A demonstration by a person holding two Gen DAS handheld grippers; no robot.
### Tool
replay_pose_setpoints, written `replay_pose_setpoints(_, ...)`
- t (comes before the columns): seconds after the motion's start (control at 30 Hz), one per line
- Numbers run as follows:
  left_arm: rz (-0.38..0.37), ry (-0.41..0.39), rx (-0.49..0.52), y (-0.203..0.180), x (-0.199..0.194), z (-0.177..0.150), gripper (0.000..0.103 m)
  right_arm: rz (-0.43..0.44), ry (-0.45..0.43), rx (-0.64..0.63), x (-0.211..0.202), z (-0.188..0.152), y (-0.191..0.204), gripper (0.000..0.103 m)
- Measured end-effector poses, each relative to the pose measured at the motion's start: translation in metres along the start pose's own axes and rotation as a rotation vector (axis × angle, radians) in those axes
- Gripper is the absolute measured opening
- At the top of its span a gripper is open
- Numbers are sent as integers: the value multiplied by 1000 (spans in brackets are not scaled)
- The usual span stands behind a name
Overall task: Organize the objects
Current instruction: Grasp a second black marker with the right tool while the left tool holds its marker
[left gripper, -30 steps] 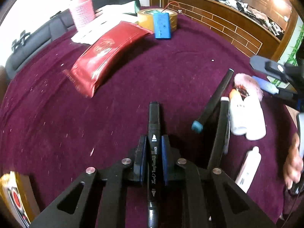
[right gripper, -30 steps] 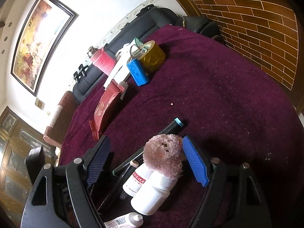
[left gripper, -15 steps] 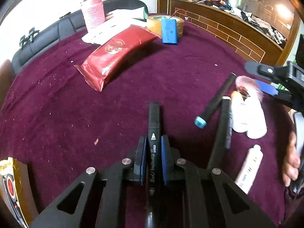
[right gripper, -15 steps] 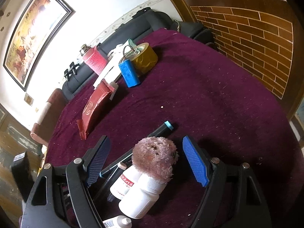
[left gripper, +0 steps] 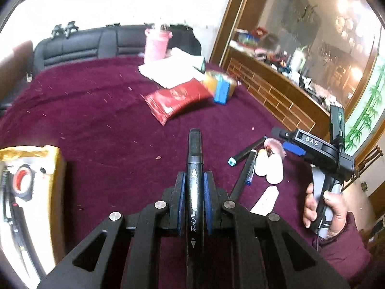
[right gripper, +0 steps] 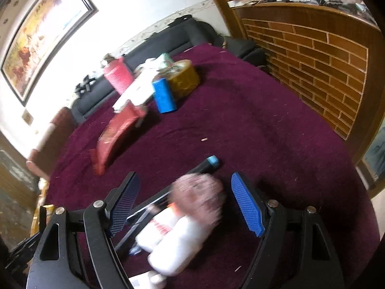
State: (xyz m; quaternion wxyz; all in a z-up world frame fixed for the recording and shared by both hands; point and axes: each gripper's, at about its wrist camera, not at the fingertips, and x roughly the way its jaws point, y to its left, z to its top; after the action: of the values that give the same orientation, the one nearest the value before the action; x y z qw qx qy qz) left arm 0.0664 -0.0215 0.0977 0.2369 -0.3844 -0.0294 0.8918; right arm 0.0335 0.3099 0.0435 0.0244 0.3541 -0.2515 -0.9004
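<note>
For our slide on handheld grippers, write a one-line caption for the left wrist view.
Left gripper clamps a black marker above the maroon tablecloth, with the open right gripper nearby.

A table under a dark maroon cloth carries everything. At the far side lie a pink cylinder, white paper, a red pouch, a blue block and a yellow tape roll. Nearer, markers, white bottles and a pink puff cluster together. A yellow box sits at the left edge.
</note>
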Motion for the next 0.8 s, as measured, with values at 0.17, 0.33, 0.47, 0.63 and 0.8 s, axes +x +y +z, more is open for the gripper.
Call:
replay_pose_setpoints(0.17,0,-57,-25,12,-24,-5,11,183,141,-61,-12,-22,52,79)
replay_pose_setpoints(0.33,1,-74,-69,28,-37,-13,11,144,266,-111,9,-50,85,78)
replay_pose_setpoints(0.47,3,-91,-109,46,-48,-22,11,47,287,-120,24,-61,92,60)
replay_pose_setpoints(0.63,-9,-105,-160,68,-55,-32,11,-98,271,-131,45,-63,96,34)
replay_pose_setpoints(0.8,-16,-123,-182,84,-62,-41,11,-196,231,-134,53,-59,105,34)
